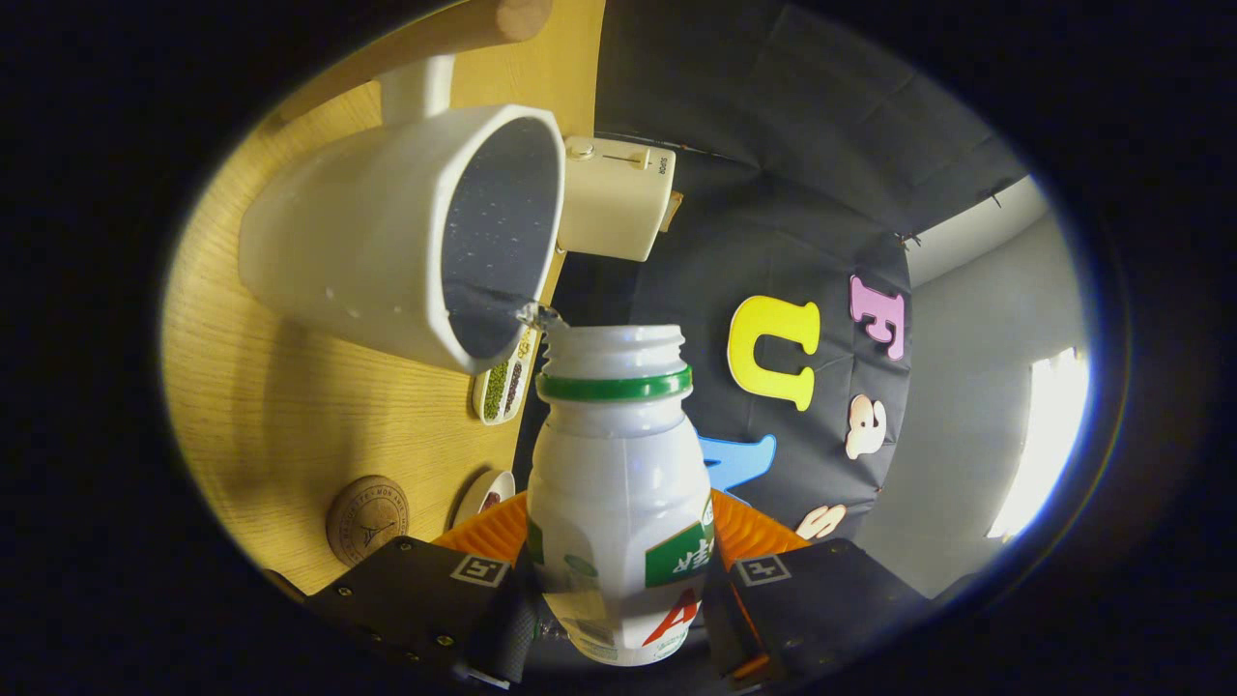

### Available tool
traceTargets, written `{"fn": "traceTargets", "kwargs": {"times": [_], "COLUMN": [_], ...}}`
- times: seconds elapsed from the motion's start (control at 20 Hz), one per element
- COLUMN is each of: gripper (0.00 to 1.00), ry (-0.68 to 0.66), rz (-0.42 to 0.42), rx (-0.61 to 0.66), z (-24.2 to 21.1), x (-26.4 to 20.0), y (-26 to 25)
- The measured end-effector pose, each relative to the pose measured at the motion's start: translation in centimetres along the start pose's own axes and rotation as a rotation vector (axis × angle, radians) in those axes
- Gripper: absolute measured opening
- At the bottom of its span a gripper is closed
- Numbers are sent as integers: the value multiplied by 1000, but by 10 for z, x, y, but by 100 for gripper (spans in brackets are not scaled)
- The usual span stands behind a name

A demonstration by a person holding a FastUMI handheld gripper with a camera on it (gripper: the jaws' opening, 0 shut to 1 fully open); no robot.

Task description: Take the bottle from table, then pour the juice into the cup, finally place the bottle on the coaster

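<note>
Spreading wide beyond the claw and off to one side of it, the wooden table (290, 406) took up the most room, seen rolled over because the claw itself was tipped far sideways. Next in size, the white cup (387, 232) stood on that table just ahead of the bottle's mouth, its dark inside facing the claw and its rim nearly touching the neck. A pale boxy appliance (618, 198) sat beyond the cup near the table's far edge. The claw (623, 599) was clenched on the bottle (618, 503), a finger pressed on each flank of its lower body, so the bottle lay between them with its open, green-ringed neck pointing forward. Pouring looked to be the step in hand: a small glint of liquid (538, 314) showed at the cup's rim right by the neck. The next move, I judged, called for rolling the bottle upright and carrying it back toward the round coaster (367, 519), which lay on the table close beside one finger. Two small dishes (504, 387) hugged the table edge between cup and coaster, so the path would need to stay well inboard of that edge; bare wood around the coaster left room for setting down.
</note>
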State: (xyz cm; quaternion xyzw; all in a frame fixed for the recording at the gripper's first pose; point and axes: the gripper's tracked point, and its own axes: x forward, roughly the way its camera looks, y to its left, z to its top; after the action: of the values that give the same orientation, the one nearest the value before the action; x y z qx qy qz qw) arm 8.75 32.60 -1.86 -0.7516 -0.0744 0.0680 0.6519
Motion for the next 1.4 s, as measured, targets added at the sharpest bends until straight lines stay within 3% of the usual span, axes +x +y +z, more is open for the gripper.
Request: {"fn": "traceTargets", "kwargs": {"times": [1.4], "gripper": [70], "ry": [-36], "rz": [-56], "rx": [-173], "z": [13], "x": [-5], "y": [-9]}}
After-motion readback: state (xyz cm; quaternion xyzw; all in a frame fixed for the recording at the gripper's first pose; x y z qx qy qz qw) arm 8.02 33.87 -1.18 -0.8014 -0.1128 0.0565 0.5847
